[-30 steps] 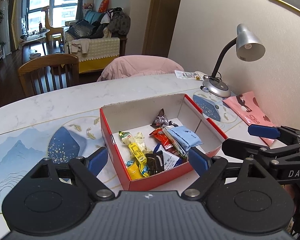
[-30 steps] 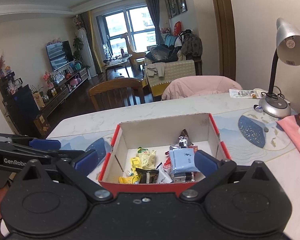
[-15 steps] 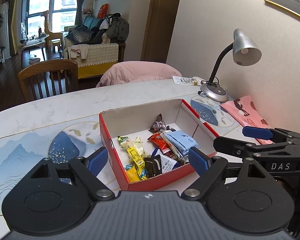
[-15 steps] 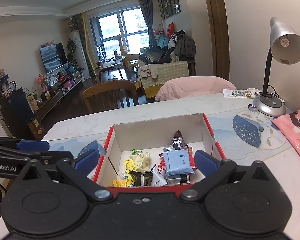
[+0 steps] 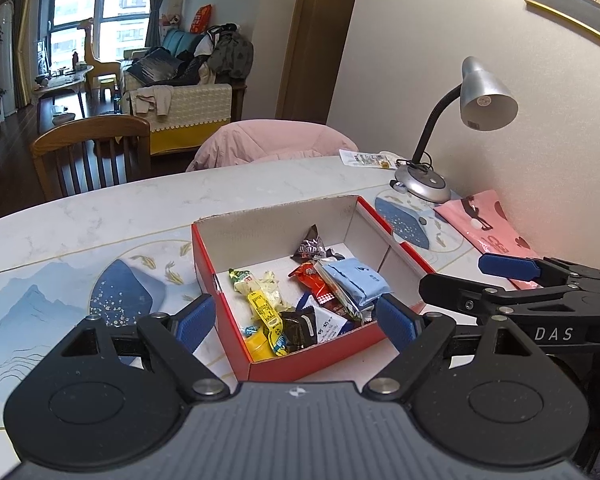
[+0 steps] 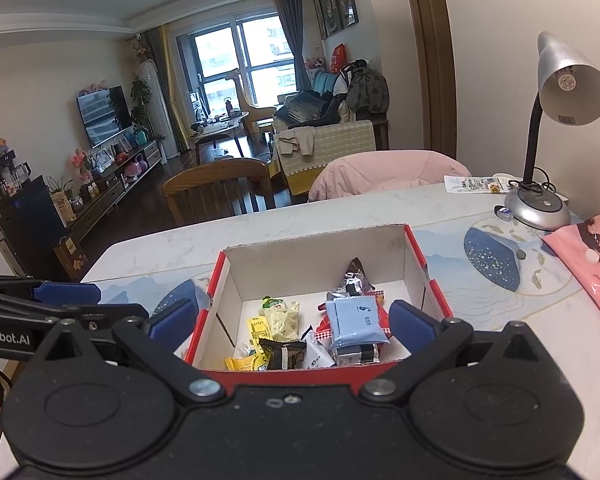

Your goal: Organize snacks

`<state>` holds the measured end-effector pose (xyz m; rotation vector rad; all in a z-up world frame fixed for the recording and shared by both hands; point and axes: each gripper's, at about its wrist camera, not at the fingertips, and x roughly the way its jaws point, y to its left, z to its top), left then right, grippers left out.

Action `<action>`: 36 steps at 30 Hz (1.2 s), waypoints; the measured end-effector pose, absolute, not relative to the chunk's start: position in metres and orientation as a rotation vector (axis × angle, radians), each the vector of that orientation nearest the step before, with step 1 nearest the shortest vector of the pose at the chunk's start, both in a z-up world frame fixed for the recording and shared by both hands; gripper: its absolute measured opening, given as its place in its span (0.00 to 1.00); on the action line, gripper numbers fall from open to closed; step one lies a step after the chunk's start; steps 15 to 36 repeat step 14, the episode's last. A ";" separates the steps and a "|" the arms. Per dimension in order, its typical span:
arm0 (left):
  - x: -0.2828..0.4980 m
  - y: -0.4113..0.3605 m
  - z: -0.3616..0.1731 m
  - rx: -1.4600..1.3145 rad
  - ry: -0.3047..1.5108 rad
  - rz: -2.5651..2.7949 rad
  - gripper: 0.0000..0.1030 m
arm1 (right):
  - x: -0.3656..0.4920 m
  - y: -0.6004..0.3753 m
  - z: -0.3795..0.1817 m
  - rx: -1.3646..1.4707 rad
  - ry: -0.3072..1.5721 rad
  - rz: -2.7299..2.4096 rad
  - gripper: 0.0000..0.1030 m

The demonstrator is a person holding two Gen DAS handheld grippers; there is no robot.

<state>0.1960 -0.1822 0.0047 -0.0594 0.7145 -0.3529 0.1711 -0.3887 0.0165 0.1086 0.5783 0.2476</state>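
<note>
Your left gripper (image 5: pixel 292 320) and right gripper (image 6: pixel 292 320) both stand wide and empty, raised just short of the red box (image 5: pixel 320 356). The snacks (image 5: pixel 300 304) lie heaped inside the box. Judged stage: wrap-up or pre-pick. Next, check nothing lies outside the box.

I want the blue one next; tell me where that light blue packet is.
In both views, the light blue packet tops the pile in the red cardboard box's right half.
</note>
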 end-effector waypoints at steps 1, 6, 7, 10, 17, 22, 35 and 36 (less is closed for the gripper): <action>0.196 -0.182 0.004 -0.059 0.715 -0.353 0.85 | 0.171 -0.389 0.016 0.111 0.580 0.245 1.00; 0.195 -0.183 0.002 -0.061 0.721 -0.358 0.85 | 0.168 -0.386 0.014 0.116 0.586 0.241 1.00; 0.195 -0.183 0.002 -0.061 0.723 -0.359 0.85 | 0.167 -0.385 0.013 0.117 0.588 0.241 1.00; 0.196 -0.182 0.000 -0.065 0.731 -0.367 0.85 | 0.165 -0.383 0.011 0.118 0.592 0.239 1.00; 0.196 -0.180 -0.001 -0.072 0.737 -0.369 0.85 | 0.166 -0.379 0.011 0.122 0.599 0.237 1.00; 0.196 -0.180 -0.001 -0.072 0.737 -0.369 0.85 | 0.166 -0.379 0.011 0.122 0.599 0.237 1.00; 0.196 -0.180 -0.001 -0.072 0.737 -0.369 0.85 | 0.166 -0.379 0.011 0.122 0.599 0.237 1.00; 0.196 -0.180 -0.001 -0.072 0.737 -0.369 0.85 | 0.166 -0.379 0.011 0.122 0.599 0.237 1.00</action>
